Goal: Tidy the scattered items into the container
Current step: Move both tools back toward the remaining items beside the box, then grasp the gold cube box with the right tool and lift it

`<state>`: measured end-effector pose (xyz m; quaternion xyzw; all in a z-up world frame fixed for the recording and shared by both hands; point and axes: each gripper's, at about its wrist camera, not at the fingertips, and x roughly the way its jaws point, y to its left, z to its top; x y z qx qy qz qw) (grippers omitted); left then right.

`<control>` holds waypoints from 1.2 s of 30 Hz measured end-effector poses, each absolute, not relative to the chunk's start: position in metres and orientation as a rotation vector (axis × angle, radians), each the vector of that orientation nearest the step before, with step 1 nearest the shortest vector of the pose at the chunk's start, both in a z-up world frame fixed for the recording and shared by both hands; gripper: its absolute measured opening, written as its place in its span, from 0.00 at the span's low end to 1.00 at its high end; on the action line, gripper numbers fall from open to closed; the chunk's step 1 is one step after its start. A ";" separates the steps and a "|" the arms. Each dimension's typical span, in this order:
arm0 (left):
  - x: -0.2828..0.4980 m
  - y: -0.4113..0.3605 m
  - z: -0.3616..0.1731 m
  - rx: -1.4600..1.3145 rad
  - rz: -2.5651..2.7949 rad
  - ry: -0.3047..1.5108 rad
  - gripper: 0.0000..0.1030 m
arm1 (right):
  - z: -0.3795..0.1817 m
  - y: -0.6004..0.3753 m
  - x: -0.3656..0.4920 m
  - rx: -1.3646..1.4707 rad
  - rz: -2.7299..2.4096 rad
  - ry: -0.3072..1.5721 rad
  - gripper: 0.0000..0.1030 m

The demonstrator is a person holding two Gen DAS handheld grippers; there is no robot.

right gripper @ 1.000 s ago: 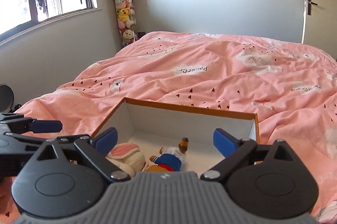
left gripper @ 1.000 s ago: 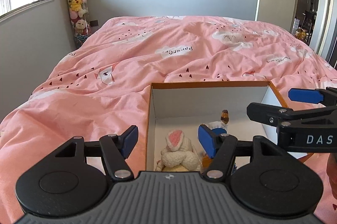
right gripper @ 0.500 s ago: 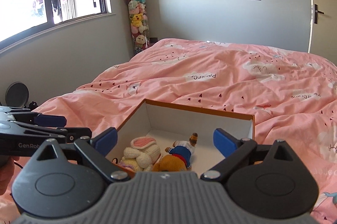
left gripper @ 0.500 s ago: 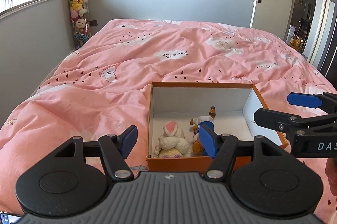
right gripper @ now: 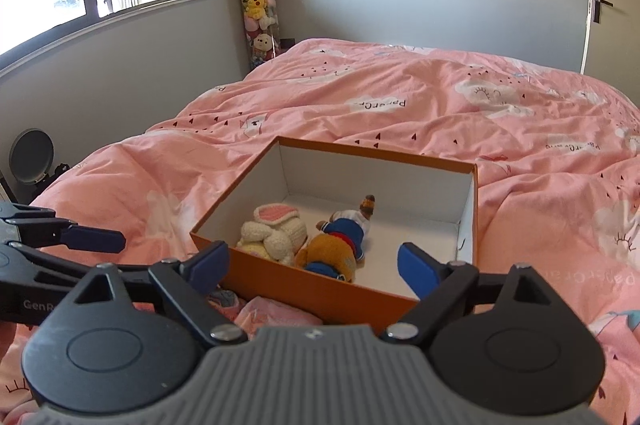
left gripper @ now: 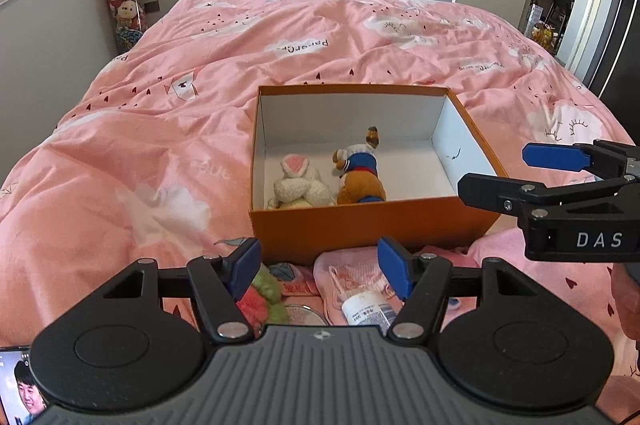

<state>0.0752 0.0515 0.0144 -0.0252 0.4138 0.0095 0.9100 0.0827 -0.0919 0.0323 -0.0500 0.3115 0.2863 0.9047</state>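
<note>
Here an orange box (left gripper: 372, 225) with white inner walls sits on the pink quilt (left gripper: 160, 97) of a bed, near the bed's near edge. Inside the box, against its near wall, lie two soft toys side by side: a cream knitted rabbit (left gripper: 298, 183) with a pink ear toward the left corner, and just beside it, touching, a brown bear in a blue and white top (left gripper: 360, 173).

The left tongs (left gripper: 320, 267) hang over the quilt just in front of the box, jaws wide, nothing between them. Under them, on the near edge of the bed, lie a red and green knitted toy (left gripper: 260, 299), a white tube (left gripper: 366, 311) on a pink pouch (left gripper: 352, 275), and a small round compact (left gripper: 298, 313). A phone (left gripper: 18, 385) shows at the lower left corner of the left wrist view.

The right tongs (right gripper: 312, 265) hover at the box's near wall, jaws wide though just closing a little, gripping nothing; the bear lies beyond them, apart from the pads.

A tall clear tube of plush toys (right gripper: 256, 5) stands in the far corner of the room.
</note>
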 end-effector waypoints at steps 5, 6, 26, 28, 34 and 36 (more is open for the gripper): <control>0.070 0.056 0.003 -0.089 -0.009 0.925 0.74 | 0.017 -0.092 0.074 -0.128 0.595 0.711 0.81; 0.068 0.058 0.001 -0.103 -0.017 0.938 0.73 | 0.013 -0.092 0.073 -0.130 0.594 0.726 0.80; 0.039 0.072 -0.022 -0.185 -0.132 1.122 0.52 | -0.031 -0.082 0.060 -0.114 0.668 0.983 0.65; 0.034 0.071 -0.013 -0.195 -0.194 1.113 0.52 | -0.030 -0.082 0.058 -0.125 0.672 0.981 0.65; 0.023 0.049 0.008 -0.138 -0.282 1.122 0.62 | -0.026 -0.093 0.053 -0.140 0.659 0.988 0.65; 0.021 0.040 0.008 -0.114 -0.288 1.129 0.63 | -0.026 -0.098 0.051 -0.126 0.660 1.005 0.65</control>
